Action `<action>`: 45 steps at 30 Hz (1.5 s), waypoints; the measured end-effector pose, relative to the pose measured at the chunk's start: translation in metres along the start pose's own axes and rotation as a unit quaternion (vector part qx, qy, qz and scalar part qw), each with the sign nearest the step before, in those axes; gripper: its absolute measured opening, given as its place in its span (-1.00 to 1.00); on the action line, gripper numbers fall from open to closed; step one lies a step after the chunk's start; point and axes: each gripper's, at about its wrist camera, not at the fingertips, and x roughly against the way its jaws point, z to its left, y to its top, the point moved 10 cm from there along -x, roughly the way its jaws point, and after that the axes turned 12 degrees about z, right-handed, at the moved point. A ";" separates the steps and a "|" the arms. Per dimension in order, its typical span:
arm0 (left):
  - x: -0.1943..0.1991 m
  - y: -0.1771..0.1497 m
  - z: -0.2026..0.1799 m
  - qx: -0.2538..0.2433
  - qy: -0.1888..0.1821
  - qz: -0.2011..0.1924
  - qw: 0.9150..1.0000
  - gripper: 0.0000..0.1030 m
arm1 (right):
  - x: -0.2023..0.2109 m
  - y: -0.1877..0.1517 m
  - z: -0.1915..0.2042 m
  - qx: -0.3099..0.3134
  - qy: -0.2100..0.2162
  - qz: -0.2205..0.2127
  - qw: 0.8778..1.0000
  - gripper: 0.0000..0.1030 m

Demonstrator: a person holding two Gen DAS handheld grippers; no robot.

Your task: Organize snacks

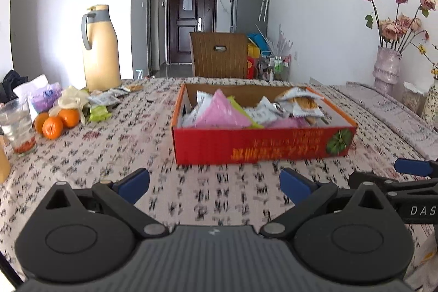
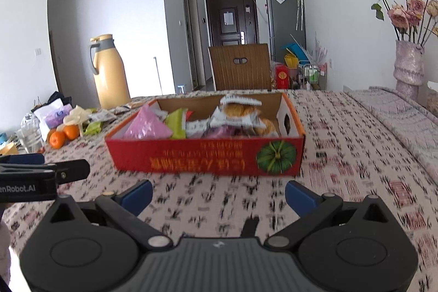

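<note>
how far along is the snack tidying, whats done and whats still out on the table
Mostly done: the red box already holds a heap of packets, including a pink pouch. In hand: nothing; the left gripper and right gripper are both open and empty, short of the box. Left: a few loose packets near the oranges and the thermos.

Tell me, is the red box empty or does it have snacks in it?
It has snacks in it. The open-topped red box holds a heap of packets, like a pink packet and a white packet.
</note>
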 end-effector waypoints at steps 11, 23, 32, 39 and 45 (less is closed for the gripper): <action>0.006 -0.027 -0.004 -0.009 -0.010 0.015 1.000 1.00 | 0.014 -0.026 -0.001 -0.006 -0.010 0.012 1.000 1.00; 0.007 -0.031 -0.006 -0.013 -0.014 0.017 1.000 1.00 | 0.016 -0.032 -0.003 -0.007 -0.016 0.015 1.000 1.00; 0.007 -0.031 -0.006 -0.013 -0.015 0.017 1.000 1.00 | 0.017 -0.034 -0.003 -0.006 -0.016 0.017 1.000 1.00; 0.009 -0.033 -0.007 -0.014 -0.017 0.015 1.000 1.00 | 0.017 -0.034 -0.003 -0.006 -0.016 0.017 1.000 1.00; 0.010 -0.033 -0.007 -0.014 -0.017 0.015 1.000 1.00 | 0.017 -0.035 -0.003 -0.005 -0.017 0.018 1.000 1.00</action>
